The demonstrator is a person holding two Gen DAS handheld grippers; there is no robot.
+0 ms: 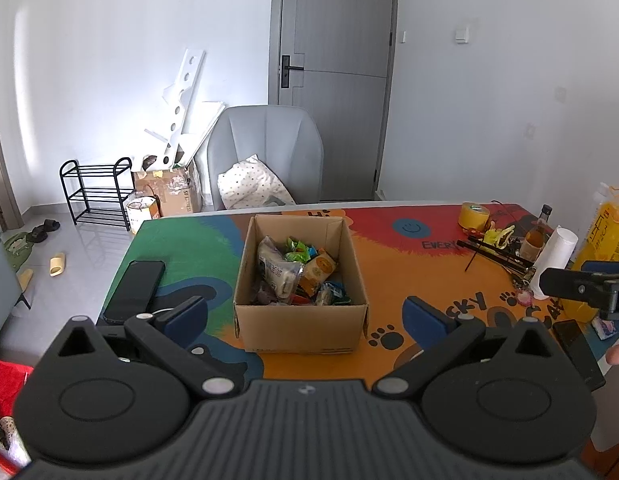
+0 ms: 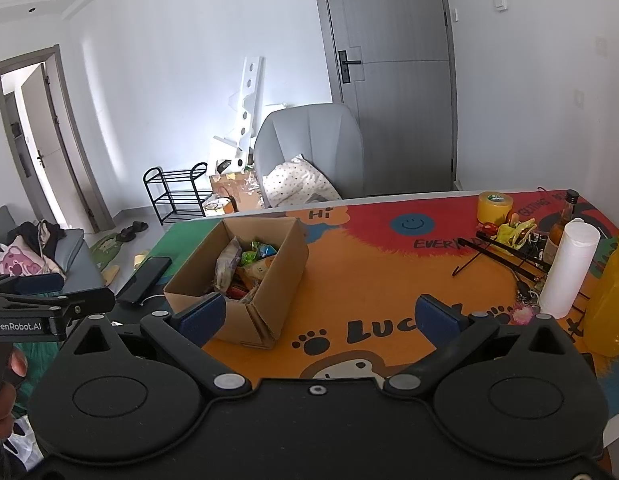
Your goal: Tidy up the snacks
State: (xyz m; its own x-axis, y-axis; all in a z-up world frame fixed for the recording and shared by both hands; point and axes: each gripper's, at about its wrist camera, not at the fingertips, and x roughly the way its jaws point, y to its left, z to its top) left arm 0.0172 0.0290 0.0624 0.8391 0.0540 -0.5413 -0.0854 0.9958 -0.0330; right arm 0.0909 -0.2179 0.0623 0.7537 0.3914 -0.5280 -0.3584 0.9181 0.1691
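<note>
On the table's far left, black phone [image 1: 134,290] lies flat on the colourful mat [image 1: 409,276]. Beside it, my left gripper [image 1: 305,316] is spread wide, holding nothing. Cardboard box [image 1: 299,326] sits just ahead, open, snack packets [image 1: 297,274] piled inside. My right gripper [image 2: 323,316] is also spread and empty. Yellow tape roll [image 2: 494,207] and paper towel roll [image 2: 568,270] sit far right.
</note>
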